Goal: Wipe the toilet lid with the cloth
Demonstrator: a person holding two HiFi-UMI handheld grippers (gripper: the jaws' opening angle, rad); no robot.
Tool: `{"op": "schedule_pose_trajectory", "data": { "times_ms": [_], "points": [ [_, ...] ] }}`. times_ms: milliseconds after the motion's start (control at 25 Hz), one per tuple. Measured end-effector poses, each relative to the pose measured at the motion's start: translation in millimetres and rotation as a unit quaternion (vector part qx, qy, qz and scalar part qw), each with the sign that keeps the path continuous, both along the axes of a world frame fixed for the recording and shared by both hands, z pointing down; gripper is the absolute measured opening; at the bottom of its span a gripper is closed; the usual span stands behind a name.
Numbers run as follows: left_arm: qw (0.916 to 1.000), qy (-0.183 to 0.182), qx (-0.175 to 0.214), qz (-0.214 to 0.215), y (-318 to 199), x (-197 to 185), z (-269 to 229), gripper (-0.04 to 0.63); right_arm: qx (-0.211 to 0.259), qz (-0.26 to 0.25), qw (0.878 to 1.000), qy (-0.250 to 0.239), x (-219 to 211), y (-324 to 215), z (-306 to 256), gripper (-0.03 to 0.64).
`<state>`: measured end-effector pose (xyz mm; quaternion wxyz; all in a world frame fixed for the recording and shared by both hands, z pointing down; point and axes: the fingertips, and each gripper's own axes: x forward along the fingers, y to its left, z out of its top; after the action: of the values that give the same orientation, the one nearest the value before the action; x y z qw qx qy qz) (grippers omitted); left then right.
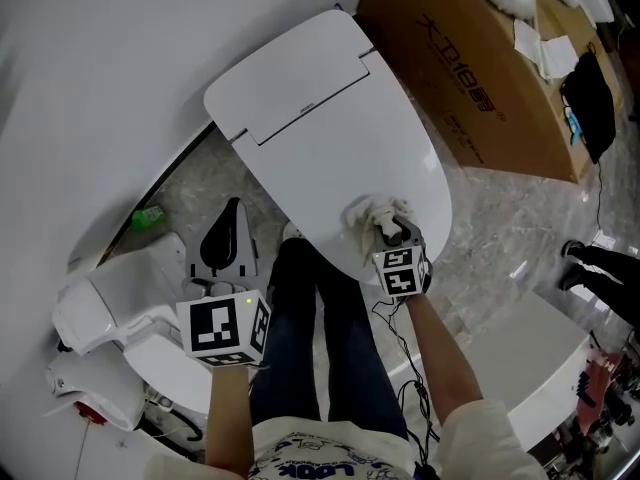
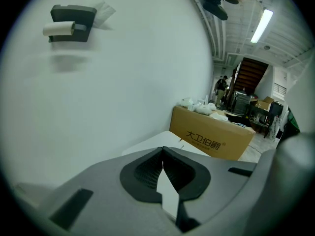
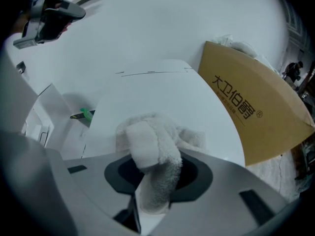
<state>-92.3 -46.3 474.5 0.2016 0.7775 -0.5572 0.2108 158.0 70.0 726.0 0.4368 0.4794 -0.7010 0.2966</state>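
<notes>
The white toilet lid (image 1: 330, 128) lies closed and runs from upper middle to centre in the head view. A white fluffy cloth (image 1: 372, 211) rests on the lid's near end, and my right gripper (image 1: 392, 230) is shut on it. In the right gripper view the cloth (image 3: 150, 156) bulges out between the jaws over the lid (image 3: 162, 95). My left gripper (image 1: 232, 268) is held off to the left, away from the lid, its jaws shut with nothing between them. In the left gripper view that gripper (image 2: 162, 167) points toward the wall, with the lid (image 2: 155, 144) just beyond.
A large cardboard box (image 1: 480, 63) stands right of the toilet. A white wall (image 1: 100, 68) lies to the left, with a paper holder (image 2: 71, 23) on it. White fixtures (image 1: 110, 308) and a green object (image 1: 148, 216) sit at lower left. My legs (image 1: 320, 338) stand before the toilet.
</notes>
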Motion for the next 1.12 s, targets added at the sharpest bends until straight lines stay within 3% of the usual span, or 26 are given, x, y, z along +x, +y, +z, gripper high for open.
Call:
{"op": "schedule_pose_trajectory", "data": {
  "times_ms": [440,760,1120],
  "points": [
    [0.9995,0.001,0.0,0.031,-7,12,-1,0.008,-0.015,-0.083,0.996,-0.017,-59,51,0,0.118],
    [0.9978,-0.002,-0.001,0.066,-10,38,2,0.008,-0.028,-0.144,0.989,-0.022,-53,92,4,0.118],
    [0.9947,-0.002,-0.002,0.102,-6,70,2,0.008,-0.039,-0.095,0.995,-0.01,8,114,7,0.12]
  ]
}}
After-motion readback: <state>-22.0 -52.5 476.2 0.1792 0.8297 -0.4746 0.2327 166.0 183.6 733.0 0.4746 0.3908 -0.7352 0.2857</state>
